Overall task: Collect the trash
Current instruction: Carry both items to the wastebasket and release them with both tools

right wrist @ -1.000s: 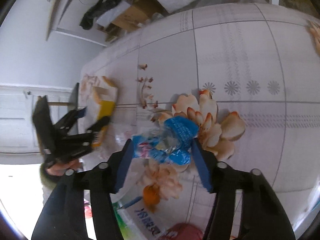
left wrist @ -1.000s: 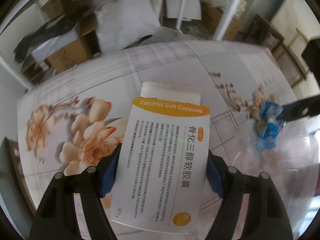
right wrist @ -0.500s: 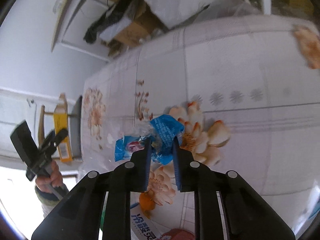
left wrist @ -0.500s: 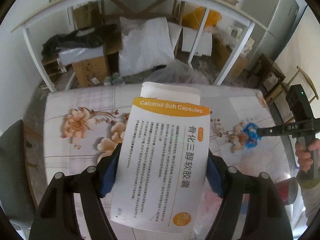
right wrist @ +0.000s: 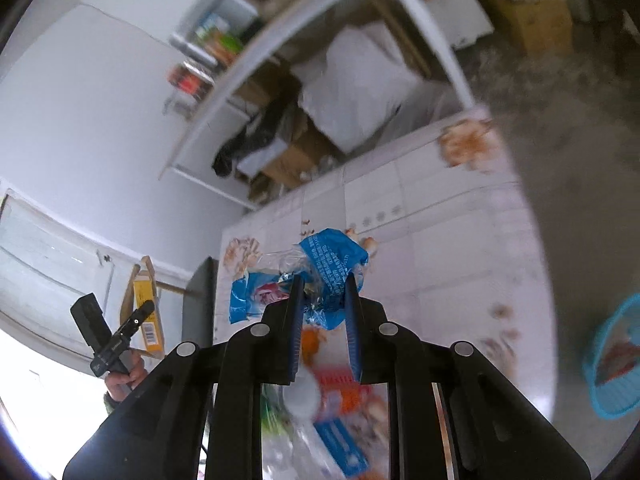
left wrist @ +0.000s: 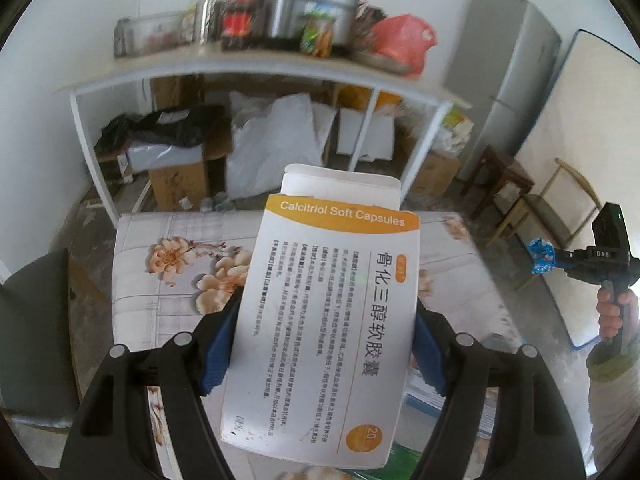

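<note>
My left gripper [left wrist: 324,320] is shut on a white and orange medicine box [left wrist: 328,312] marked Calcitriol Soft Capsules and holds it high above the floral table [left wrist: 160,280]. My right gripper [right wrist: 322,284] is shut on a crumpled blue plastic wrapper [right wrist: 316,268], lifted off the table [right wrist: 460,248]. The right gripper with the wrapper [left wrist: 541,256] also shows at the far right of the left wrist view. The left gripper with the box [right wrist: 148,320] shows at the left of the right wrist view.
A blue mesh basket [right wrist: 612,360] stands on the floor beside the table's right side. More packets and litter [right wrist: 332,400] lie on the near table. A white shelf [left wrist: 248,68] with cartons and bags under it stands behind the table. Wooden chairs [left wrist: 552,208] stand at the right.
Both grippers have risen well above the table with their items. The right gripper closed on the blue wrapper and lifted it off the table. The box stays held.
</note>
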Tool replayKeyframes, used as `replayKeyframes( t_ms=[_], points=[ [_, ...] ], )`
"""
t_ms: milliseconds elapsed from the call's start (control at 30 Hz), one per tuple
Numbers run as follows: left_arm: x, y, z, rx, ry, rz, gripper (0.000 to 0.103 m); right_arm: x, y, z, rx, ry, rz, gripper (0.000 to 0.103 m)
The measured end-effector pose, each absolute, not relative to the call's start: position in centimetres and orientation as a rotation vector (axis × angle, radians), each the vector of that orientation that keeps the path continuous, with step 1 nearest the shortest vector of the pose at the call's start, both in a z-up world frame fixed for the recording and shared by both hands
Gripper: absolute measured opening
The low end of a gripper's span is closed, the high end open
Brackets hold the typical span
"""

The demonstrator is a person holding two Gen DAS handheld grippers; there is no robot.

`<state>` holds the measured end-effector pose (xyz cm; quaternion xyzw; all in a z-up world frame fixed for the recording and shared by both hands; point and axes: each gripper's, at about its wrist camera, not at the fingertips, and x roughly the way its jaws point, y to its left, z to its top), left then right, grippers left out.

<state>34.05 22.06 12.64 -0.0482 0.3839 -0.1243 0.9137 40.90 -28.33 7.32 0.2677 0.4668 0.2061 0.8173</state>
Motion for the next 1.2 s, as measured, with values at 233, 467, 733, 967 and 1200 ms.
replayKeyframes(
  t_ms=[233, 467, 733, 967, 1200],
  points=[
    [28.9, 16.4, 15.7, -0.087, 0.732, -0.390, 0.073, 29.4, -35.4, 8.4, 0.655, 0.847, 0.348, 0.018],
    [26.0, 4.4, 15.2, -0.075, 0.759, -0.703, 0.073, 19.4, -43.5, 4.1, 0.839, 0.777, 0.134, 0.018],
    [24.7, -13.9, 10.6, 0.084, 0.946, -0.947, 0.073, 12.1, -49.4, -3.4, 1.044, 0.749, -0.085, 0.018],
    [23.2, -28.5, 2.4, 0.265, 1.194, -1.050, 0.073, 8.6, -53.7, -8.3, 1.113, 0.752, -0.252, 0.018],
    [22.7, -40.7, -7.4, 0.403, 1.445, -1.057, 0.073, 4.6, -57.2, -10.7, 1.185, 0.727, -0.337, 0.018]
  ],
)
